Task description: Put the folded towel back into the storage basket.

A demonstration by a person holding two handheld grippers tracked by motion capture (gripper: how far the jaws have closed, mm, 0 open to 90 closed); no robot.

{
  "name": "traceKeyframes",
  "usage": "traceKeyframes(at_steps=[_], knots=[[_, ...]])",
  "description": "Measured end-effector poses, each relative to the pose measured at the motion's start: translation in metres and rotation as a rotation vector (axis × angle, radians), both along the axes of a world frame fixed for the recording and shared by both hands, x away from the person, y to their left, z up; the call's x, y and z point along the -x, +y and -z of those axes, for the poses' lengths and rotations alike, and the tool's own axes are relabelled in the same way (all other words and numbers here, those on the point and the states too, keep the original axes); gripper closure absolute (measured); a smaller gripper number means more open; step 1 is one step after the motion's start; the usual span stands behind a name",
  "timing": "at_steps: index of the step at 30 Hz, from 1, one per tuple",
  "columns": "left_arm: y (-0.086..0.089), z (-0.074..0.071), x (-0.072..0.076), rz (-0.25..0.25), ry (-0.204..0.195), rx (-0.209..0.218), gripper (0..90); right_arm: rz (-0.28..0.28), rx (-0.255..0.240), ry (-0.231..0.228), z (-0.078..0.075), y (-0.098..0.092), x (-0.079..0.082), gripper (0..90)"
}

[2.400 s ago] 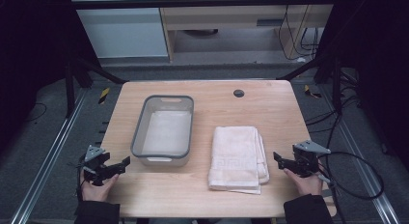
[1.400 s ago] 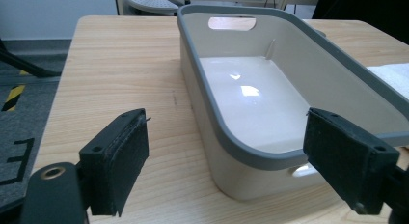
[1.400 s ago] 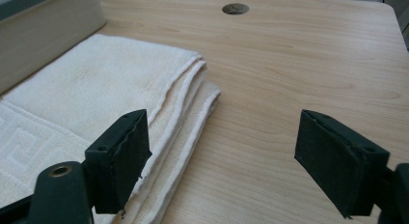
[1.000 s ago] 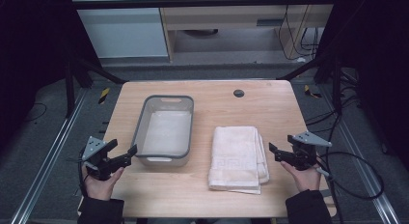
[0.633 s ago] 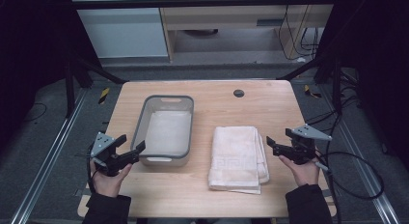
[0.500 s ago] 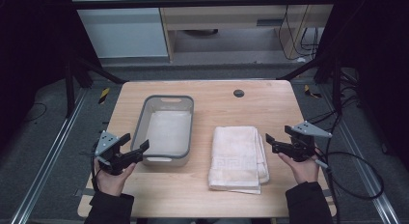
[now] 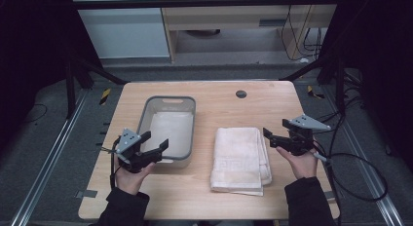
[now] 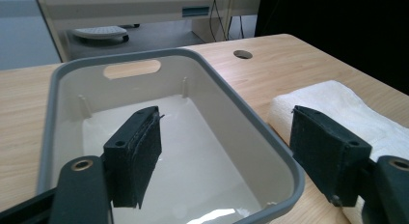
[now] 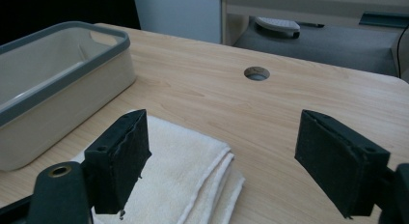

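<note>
Left gripper (image 7: pixel 155 146) and right gripper (image 7: pixel 271 137) are hand-held low, jaws spread wide, pointing inward.

Lab workspace: dark metal frame (image 7: pixel 204 2), trailing cables (image 7: pixel 311 36), wooden table (image 7: pixel 272 97).

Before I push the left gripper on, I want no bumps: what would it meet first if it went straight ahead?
Probably the near rim of the grey bin. In the left gripper view the left gripper has its jaws open astride that corner, one over the bin's inside, one toward the folded towel. Height over the rim is unclear.
</note>
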State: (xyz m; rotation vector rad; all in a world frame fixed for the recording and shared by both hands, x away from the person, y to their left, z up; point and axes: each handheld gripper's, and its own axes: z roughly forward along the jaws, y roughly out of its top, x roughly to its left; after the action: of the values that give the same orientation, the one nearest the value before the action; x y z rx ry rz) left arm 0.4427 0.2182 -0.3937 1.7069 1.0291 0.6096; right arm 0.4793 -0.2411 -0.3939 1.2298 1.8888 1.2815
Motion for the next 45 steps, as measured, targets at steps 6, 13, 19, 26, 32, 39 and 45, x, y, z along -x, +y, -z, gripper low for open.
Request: traceKeyframes(at_steps=[6,13,19,26,32,39,45], knots=[[-0.022,0.002,-0.001,0.044,-0.001,-0.014,27.1,-0.008,-0.010,-0.005,-0.003,0.002,-0.004,20.0],[-0.045,0.004,-0.002,0.094,0.003,-0.031,26.1,-0.016,-0.030,-0.007,-0.006,0.005,-0.010,19.1],[-0.061,0.006,-0.003,0.130,0.009,-0.039,25.2,-0.028,-0.034,0.000,-0.004,0.008,-0.013,19.1],[-0.078,0.011,-0.003,0.173,0.020,-0.042,24.2,-0.047,-0.043,0.014,0.003,0.017,-0.023,19.5],[-0.093,0.016,0.000,0.213,0.035,-0.054,24.4,-0.050,-0.012,0.040,0.009,0.020,-0.029,20.5],[-0.105,0.024,0.004,0.240,0.061,-0.060,23.8,-0.057,-0.003,0.076,0.018,0.021,-0.032,21.8],[-0.115,0.033,0.006,0.263,0.107,-0.076,23.4,-0.060,0.003,0.100,0.027,0.019,-0.035,21.7]])
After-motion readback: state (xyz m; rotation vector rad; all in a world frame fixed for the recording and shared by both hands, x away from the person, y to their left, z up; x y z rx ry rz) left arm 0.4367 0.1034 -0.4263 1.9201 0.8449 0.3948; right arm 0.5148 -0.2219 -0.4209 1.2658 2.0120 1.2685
